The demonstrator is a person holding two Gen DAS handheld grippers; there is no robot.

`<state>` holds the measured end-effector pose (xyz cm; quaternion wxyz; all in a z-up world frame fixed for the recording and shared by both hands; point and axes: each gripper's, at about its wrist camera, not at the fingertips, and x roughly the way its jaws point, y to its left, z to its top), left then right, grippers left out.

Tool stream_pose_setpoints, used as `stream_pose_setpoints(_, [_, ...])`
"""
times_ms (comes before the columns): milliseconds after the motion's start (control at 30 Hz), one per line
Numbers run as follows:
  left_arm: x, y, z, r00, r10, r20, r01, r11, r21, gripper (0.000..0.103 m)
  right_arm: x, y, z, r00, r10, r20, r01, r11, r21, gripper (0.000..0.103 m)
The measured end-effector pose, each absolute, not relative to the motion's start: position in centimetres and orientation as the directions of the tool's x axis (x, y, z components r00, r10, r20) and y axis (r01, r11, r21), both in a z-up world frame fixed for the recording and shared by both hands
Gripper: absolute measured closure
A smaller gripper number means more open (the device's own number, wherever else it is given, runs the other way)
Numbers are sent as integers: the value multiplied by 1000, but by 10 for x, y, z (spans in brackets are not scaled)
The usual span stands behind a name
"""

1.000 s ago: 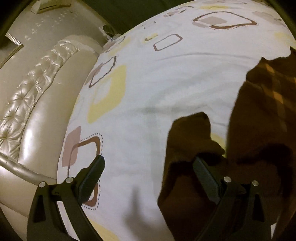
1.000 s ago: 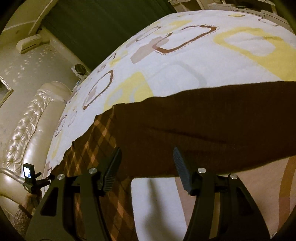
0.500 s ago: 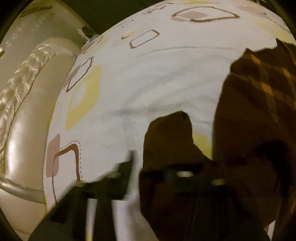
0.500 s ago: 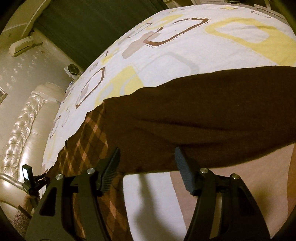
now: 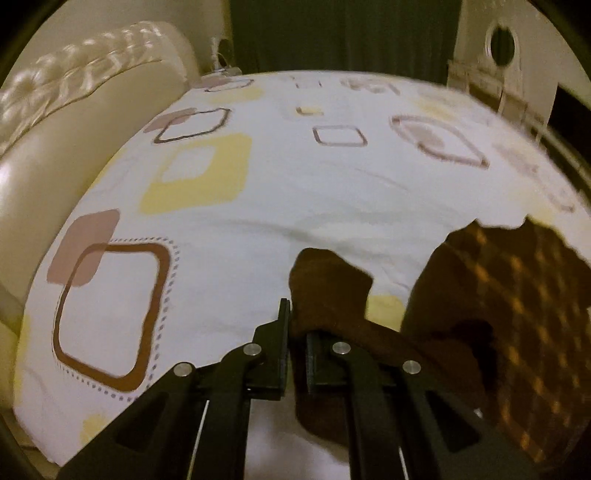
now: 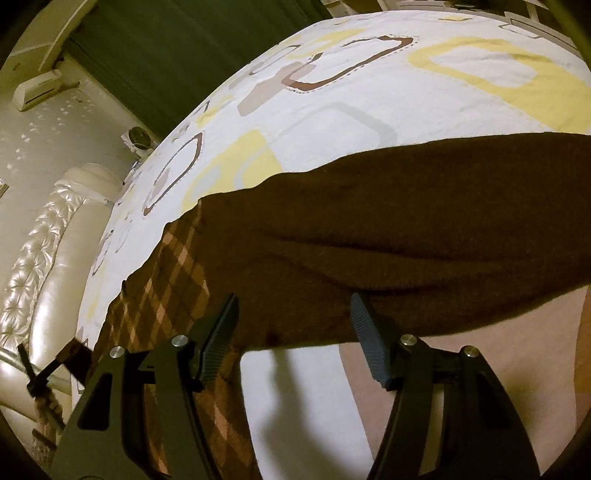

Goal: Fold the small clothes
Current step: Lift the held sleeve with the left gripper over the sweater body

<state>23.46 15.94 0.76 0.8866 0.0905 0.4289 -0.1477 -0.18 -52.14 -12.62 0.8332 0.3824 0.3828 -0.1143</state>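
A dark brown sweater with an orange-checked body [image 5: 517, 302] lies on the patterned bed sheet [image 5: 258, 206]. My left gripper [image 5: 297, 332] is shut on the end of its plain brown sleeve [image 5: 328, 291], which is lifted off the sheet. In the right wrist view the other brown sleeve [image 6: 406, 229] lies flat across the sheet beside the checked body [image 6: 173, 288]. My right gripper [image 6: 293, 325] is open, its fingers straddling the sleeve's near edge just above it. The left gripper also shows in the right wrist view [image 6: 55, 365], small at the far left.
A cream tufted headboard [image 5: 74, 122] runs along the left of the bed. Dark green curtains [image 5: 343, 33] hang behind it. A round-holed white stand [image 5: 502, 48] is at the far right. An air conditioner [image 6: 40, 88] hangs on the wall.
My left gripper has closed on the brown sleeve end and lifted it, tilting upward so the far wall shows. My right gripper has crept slightly forward over the other sleeve, still open.
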Motion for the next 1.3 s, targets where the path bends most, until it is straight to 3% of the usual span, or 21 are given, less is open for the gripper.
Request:
stream_pose_setpoints(400, [153,256,30,629,-331,-704,284,940,-188,96,3,-510,-125,657,38,-753,506,718,478,39])
stream_pose_setpoints(733, [89,211,46,558,-518,-648,545,818,-183,96,2,-505,-123,651,20,-759,527,707,471,36])
stream_pose_setpoints(1067, [30,204,28,380,-526,-761,705,697,-130,95,2,-501,-123,643,-4,-766,542,709,451,35])
stream_pose_setpoints(1167, [34,225,33,419,-519,-745,655,741,-148,95,2,-500,-123,642,-11,-766,544,711,446,35])
stream_pose_setpoints(1300, [65,278,40,532,-507,-678,460,845,-271,94,2,-498,-123,643,-19,-766,547,711,442,34])
